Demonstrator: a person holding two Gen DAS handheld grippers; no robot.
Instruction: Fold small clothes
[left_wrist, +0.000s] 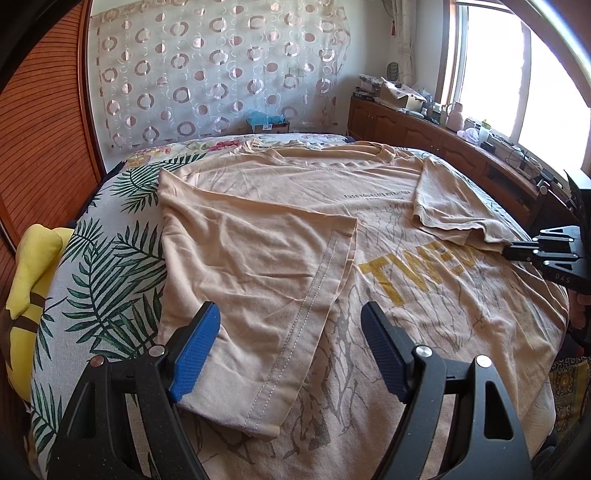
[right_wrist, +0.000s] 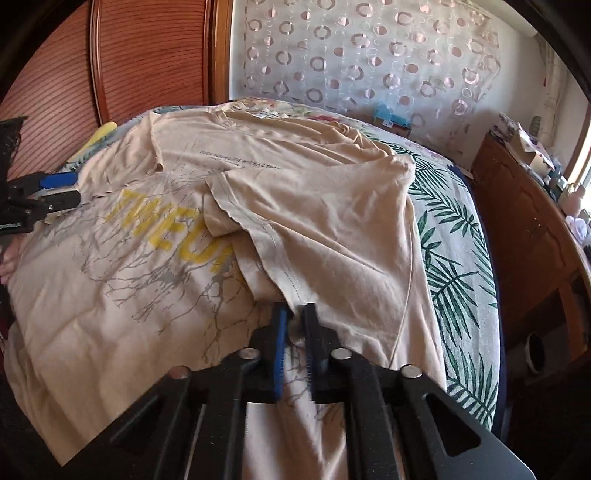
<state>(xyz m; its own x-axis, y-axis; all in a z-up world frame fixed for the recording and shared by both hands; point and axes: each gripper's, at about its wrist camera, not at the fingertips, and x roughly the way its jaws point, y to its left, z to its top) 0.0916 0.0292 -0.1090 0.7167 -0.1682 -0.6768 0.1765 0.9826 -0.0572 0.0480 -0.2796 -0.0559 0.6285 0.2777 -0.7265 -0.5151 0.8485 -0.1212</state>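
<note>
Left wrist view: the left gripper (left_wrist: 291, 350) hovers wide, empty, over the beige cotton T-shirt (left_wrist: 369, 229) spread on the leaf-print bed (left_wrist: 110, 258).

Right wrist view: the right gripper (right_wrist: 293, 325) pinches the T-shirt's near right hem; so thin a bite could slip mid-fold.

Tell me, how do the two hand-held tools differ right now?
The left tool stands wide open over the beige T-shirt, gripping nothing. The right tool is shut, pinching a hem of that shirt's folded-over side. The left one's flap lies flat; the right's is bunched. Both have blue pads and black frames.
</note>
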